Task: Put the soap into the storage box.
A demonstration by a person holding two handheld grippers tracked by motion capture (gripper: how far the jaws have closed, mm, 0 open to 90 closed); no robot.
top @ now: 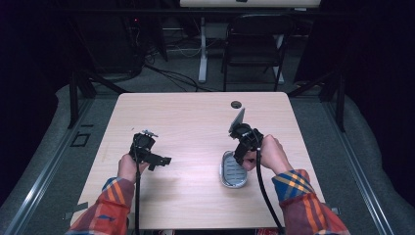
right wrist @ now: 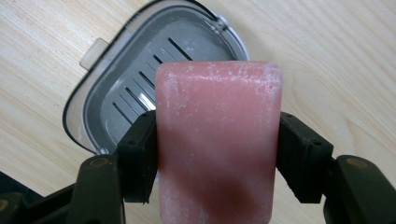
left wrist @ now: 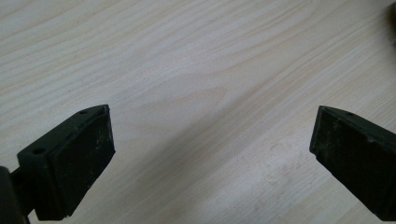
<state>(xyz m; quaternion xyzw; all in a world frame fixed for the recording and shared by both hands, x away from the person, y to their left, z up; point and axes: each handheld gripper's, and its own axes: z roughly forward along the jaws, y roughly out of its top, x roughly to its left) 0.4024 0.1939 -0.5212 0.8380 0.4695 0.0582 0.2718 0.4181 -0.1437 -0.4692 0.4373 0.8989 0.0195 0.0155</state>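
Two black jaws of the right gripper [right wrist: 218, 154] press on the long sides of a pink soap bar [right wrist: 217, 140], closed to the bar's width, holding it just above a grey slotted soap dish [right wrist: 116, 88]. In the high view that dish [top: 234, 169] lies on the wooden table [top: 195, 112] directly below the right gripper [top: 241, 154]. Well to the left of the dish, the left gripper [left wrist: 212, 154] hovers over bare wood with its jaws spread wide and nothing between them. The bar looks stiff, fairly dense and chalky with a dry white bloom, so it is probably not slick now; its rounded edges could still let it twist. Flat pads across the middle of the long sides seem the safest hold.
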